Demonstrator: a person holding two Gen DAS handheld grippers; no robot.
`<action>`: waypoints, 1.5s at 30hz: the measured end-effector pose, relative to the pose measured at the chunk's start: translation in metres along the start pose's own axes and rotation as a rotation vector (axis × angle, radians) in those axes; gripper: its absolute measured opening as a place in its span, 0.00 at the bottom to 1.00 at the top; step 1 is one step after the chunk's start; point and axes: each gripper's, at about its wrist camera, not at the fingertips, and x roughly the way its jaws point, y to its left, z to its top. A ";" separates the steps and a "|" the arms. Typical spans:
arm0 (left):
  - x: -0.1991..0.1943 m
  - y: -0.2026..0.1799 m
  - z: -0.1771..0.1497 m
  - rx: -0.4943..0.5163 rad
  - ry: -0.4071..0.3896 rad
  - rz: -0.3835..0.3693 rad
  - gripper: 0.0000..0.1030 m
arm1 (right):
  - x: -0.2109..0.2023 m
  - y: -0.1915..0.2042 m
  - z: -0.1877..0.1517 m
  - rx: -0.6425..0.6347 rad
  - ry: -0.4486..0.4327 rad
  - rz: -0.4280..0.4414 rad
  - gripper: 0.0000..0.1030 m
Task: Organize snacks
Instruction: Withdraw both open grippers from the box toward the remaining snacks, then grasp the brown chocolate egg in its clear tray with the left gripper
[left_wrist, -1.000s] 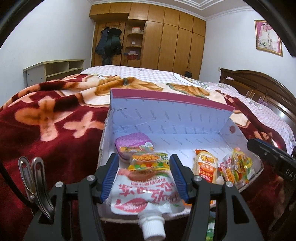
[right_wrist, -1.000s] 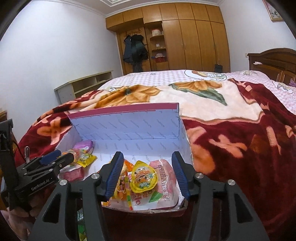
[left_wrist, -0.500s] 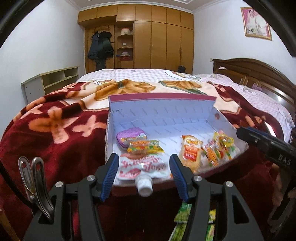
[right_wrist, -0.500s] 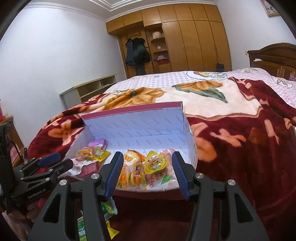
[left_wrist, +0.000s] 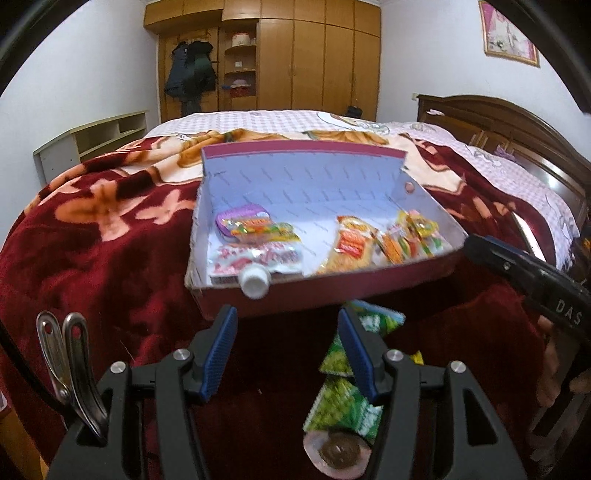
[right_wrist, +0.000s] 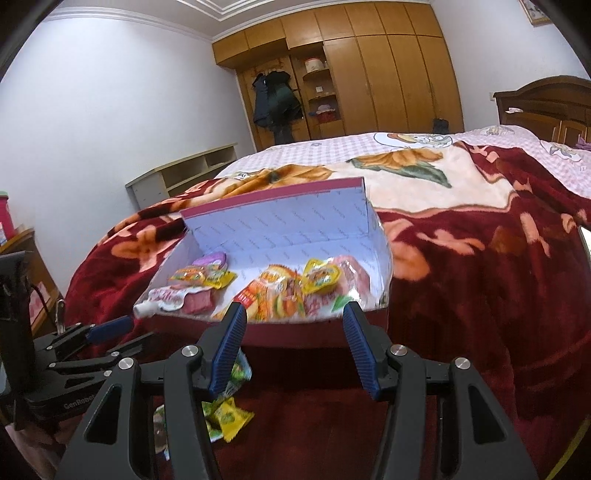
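The left gripper (left_wrist: 284, 347) has its jaws partly apart with nothing between the blue pads; they hang over the dark red blanket (left_wrist: 92, 258) just short of the box's near wall. Under its right finger lie green snack packets (left_wrist: 341, 406) and a round brown-centred snack (left_wrist: 338, 452) on the blanket, outside the box.

The right gripper (right_wrist: 295, 347) also stands partly apart and holds nothing, its pads framing the near wall of the box (right_wrist: 317, 334). Below its left finger a few green and yellow packets (right_wrist: 225, 413) lie loose on the blanket.

The box (left_wrist: 332, 288) is a shallow cardboard tray, maroon outside and pale inside, resting on the bed with its lid flap raised at the back. On its left side sit a purple tub (left_wrist: 240, 218), a yellow-and-orange packet (left_wrist: 262, 230) lying partly over it, and a white and red spouted pouch (left_wrist: 255, 260) whose white cap (left_wrist: 255, 282) overhangs the front wall. On the right side lie an orange packet (left_wrist: 349, 243) and a cluster of small colourful sweets (left_wrist: 410, 236).

Behind the bed stands a wooden wardrobe (right_wrist: 369, 74), with dark coats (right_wrist: 275, 99) hanging on it.
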 end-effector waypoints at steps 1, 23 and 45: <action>-0.001 -0.003 -0.003 0.007 0.004 -0.001 0.58 | -0.001 0.001 -0.002 0.001 0.001 0.002 0.54; -0.019 -0.030 -0.059 0.124 0.143 0.008 0.58 | -0.022 0.010 -0.043 0.025 0.052 0.061 0.54; -0.017 -0.040 -0.072 0.198 0.101 0.020 0.37 | -0.023 0.014 -0.049 0.036 0.057 0.071 0.54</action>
